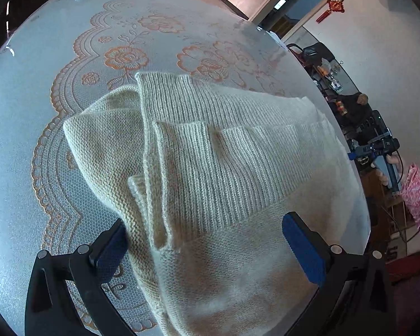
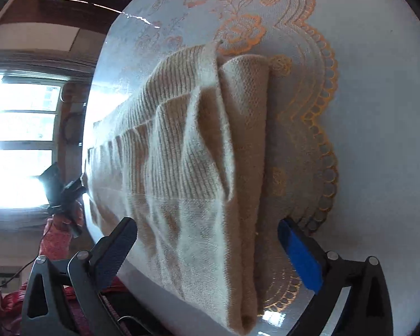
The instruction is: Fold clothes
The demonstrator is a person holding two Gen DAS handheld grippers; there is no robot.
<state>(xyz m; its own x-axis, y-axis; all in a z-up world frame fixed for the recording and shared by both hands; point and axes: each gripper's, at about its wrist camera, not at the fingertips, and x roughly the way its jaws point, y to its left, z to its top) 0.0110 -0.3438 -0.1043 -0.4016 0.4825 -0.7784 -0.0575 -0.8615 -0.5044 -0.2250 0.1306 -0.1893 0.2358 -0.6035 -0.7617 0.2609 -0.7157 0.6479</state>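
In the left wrist view, the cream sweater (image 1: 210,154) lies folded over itself on the table (image 1: 19,112), its ribbed hem and a cuff stacked on top, so the bulk stays in one compact bundle. The left gripper (image 1: 204,240) hangs over its near edge, jaws spread wide and gripping nothing.

In the right wrist view, the sweater (image 2: 187,173) shows layered folds along one side. The right gripper (image 2: 207,252) straddles that end, jaws likewise released, likely placed to pinch or smooth the layers.
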